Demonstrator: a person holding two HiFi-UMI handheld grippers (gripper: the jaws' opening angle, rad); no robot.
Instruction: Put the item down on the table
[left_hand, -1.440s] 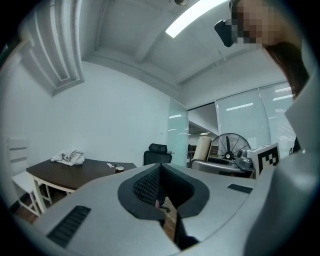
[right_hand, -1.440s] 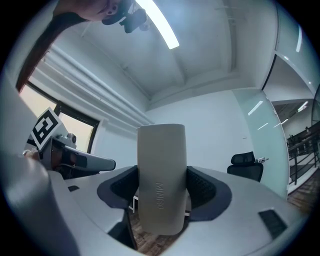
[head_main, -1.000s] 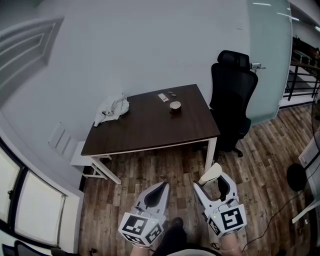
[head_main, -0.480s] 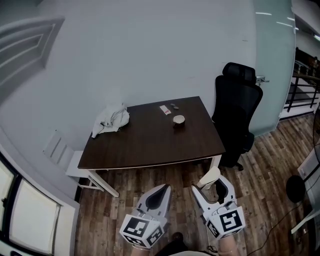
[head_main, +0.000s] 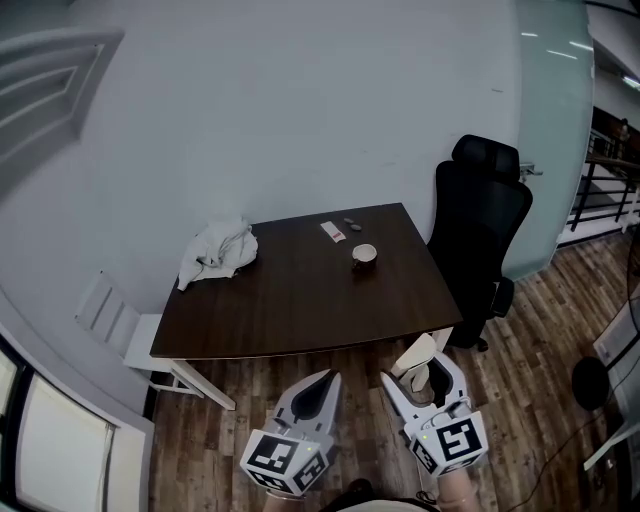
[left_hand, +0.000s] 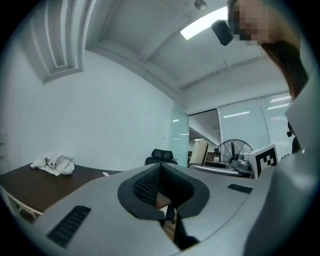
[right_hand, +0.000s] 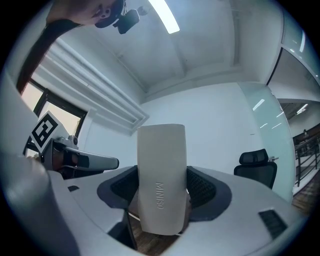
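Surface (head_main: 290, 300) and grippers are drawing together: in the head view the dark front edge is now sitting just beyond the jaw tips, where a second ago a wide band of wooden floor was lying between them. Both grippers are keeping their positions side by side and low in that view, so it is the person who is walking up.

The right gripper (head_main: 417, 368) is pinching the pale item (right_hand: 161, 180) upright between its pads. The item is standing well clear of the jaws, with faint lettering running along its face. It is still short of the front edge and above the floor, not yet over the surface. The left gripper (head_main: 325, 378) is travelling just to the left with its jaws pressed together on nothing.

Ahead of the right gripper and slightly to its left, a small cup (head_main: 364, 254) and a card (head_main: 333, 231) are lying toward the far edge. A crumpled white cloth (head_main: 215, 250) is sitting far ahead and left of the left gripper, and a black office chair (head_main: 487, 230) is standing ahead and to the right.

Judged from this, the approach is nearly done. What is remaining is a reach forward over the bare near part of the surface, a lowering, and a release.
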